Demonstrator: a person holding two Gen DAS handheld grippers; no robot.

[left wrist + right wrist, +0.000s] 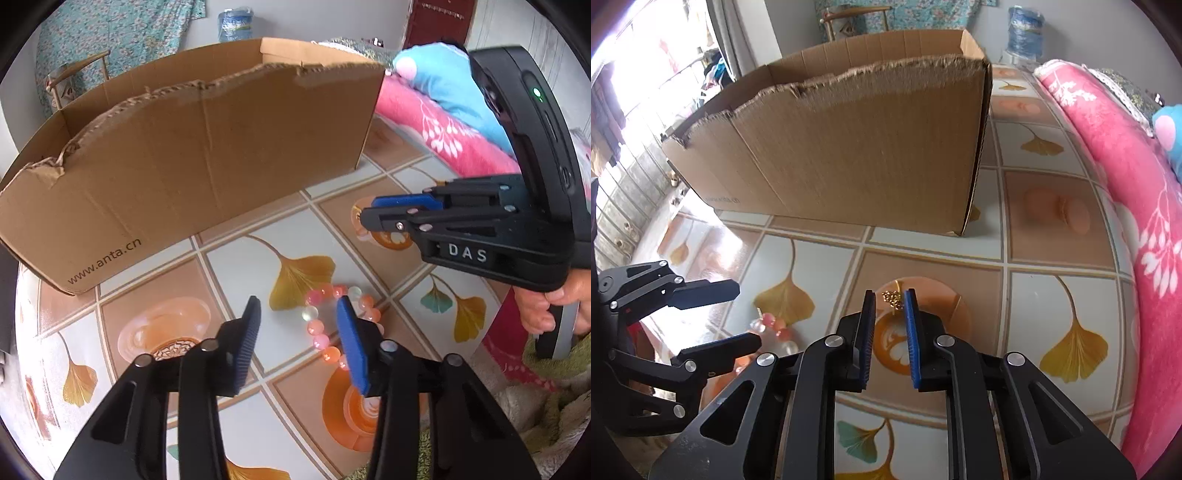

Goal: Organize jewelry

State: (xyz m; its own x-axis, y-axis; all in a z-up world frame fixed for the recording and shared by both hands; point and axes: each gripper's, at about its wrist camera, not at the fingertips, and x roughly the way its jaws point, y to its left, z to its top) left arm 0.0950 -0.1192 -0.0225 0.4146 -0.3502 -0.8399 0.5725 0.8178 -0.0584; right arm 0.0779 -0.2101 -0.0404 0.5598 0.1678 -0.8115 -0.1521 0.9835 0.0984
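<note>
I am holding the left gripper point(297, 325) wide open around the bead bracelet point(334, 321) at lower centre; the right gripper point(890, 314), half open and empty, is framing the gold chain point(892, 298), which risks slipping out when closing.

A: So what jewelry's out right now?

B: Two pieces. There's a bead bracelet point(332, 321), chunky round beads in pink, coral and a few clear ones, lying flat in a loop on the tabletop. It sits right at the tips of the left gripper point(299, 314), with the right-hand finger lying over part of the loop, jaws spread wide around it.

A: And the other?

B: A small gold chain point(892, 297), bunched into a little heap, too tiny to make out details. It lies just past the tips of the right gripper point(889, 301), lined up with the narrow gap between its fingers.
</note>
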